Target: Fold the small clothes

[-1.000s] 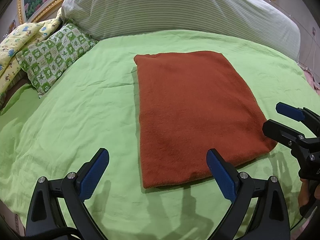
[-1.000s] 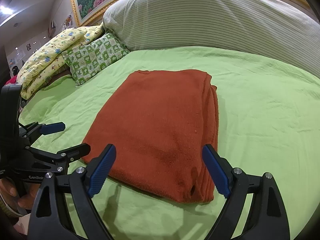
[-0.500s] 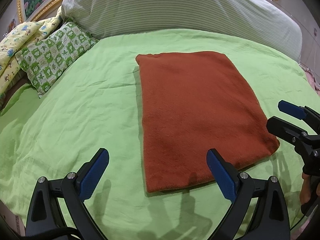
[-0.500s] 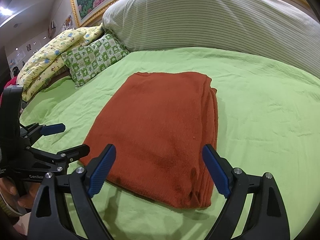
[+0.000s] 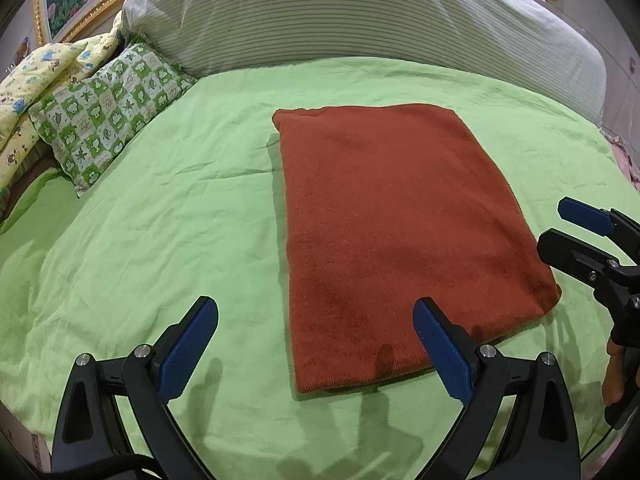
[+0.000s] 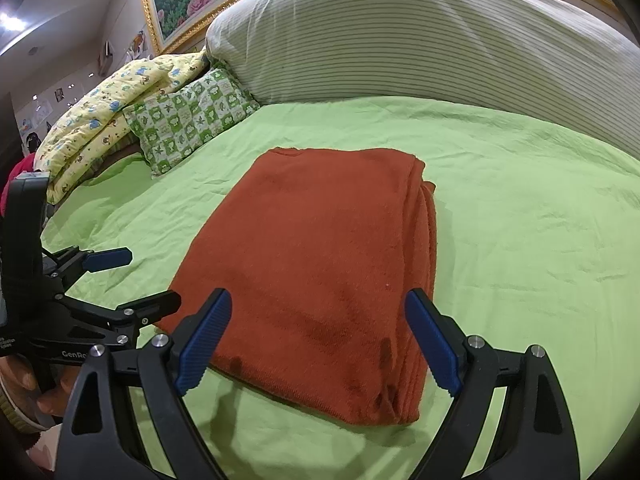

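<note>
Rust-red knitted garment (image 5: 396, 236), folded into a thick flat rectangle, lying mid-bed on wrinkled light-green bedsheet (image 5: 168, 216), layered edges stacked along its right side (image 6: 420, 280); green-and-white checked pillow (image 5: 108, 116) and large striped grey bolster (image 5: 360, 12) well behind. Left gripper (image 5: 316, 344) jaws wide open, empty, hovering near the garment's near left corner; right gripper (image 6: 318, 340) jaws likewise wide open, empty, above its near edge.
</note>
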{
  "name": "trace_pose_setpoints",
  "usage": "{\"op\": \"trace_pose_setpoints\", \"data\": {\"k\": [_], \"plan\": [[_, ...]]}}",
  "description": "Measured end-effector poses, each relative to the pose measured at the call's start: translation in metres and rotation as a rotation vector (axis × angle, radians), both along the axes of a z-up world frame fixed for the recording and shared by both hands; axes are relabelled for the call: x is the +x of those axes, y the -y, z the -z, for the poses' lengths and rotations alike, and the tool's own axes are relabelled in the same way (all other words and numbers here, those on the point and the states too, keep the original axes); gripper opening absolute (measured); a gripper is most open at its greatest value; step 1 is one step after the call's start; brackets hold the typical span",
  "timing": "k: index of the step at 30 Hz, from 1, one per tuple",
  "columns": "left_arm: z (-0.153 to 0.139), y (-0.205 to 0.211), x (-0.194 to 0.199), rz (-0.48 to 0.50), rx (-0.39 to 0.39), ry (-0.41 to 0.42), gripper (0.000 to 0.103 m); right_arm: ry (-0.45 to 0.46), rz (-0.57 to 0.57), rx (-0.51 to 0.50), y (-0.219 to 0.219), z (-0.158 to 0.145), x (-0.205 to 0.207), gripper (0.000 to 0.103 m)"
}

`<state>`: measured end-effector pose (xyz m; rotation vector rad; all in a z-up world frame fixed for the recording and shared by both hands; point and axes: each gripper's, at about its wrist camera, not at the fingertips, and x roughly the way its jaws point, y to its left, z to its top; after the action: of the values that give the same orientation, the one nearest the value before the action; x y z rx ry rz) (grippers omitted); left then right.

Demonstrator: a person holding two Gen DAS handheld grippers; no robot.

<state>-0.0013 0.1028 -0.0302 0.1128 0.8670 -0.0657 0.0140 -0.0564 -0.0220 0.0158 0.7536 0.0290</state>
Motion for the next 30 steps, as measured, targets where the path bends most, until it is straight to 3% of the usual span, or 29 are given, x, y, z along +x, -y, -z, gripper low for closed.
{"op": "trace_pose_setpoints", "data": {"k": [30], "plan": [[-0.004, -0.001, 0.018, -0.006, 0.021, 0.011, 0.098, -0.011, -0.013, 0.001, 0.009, -0.004, 0.010, 0.089]]}}
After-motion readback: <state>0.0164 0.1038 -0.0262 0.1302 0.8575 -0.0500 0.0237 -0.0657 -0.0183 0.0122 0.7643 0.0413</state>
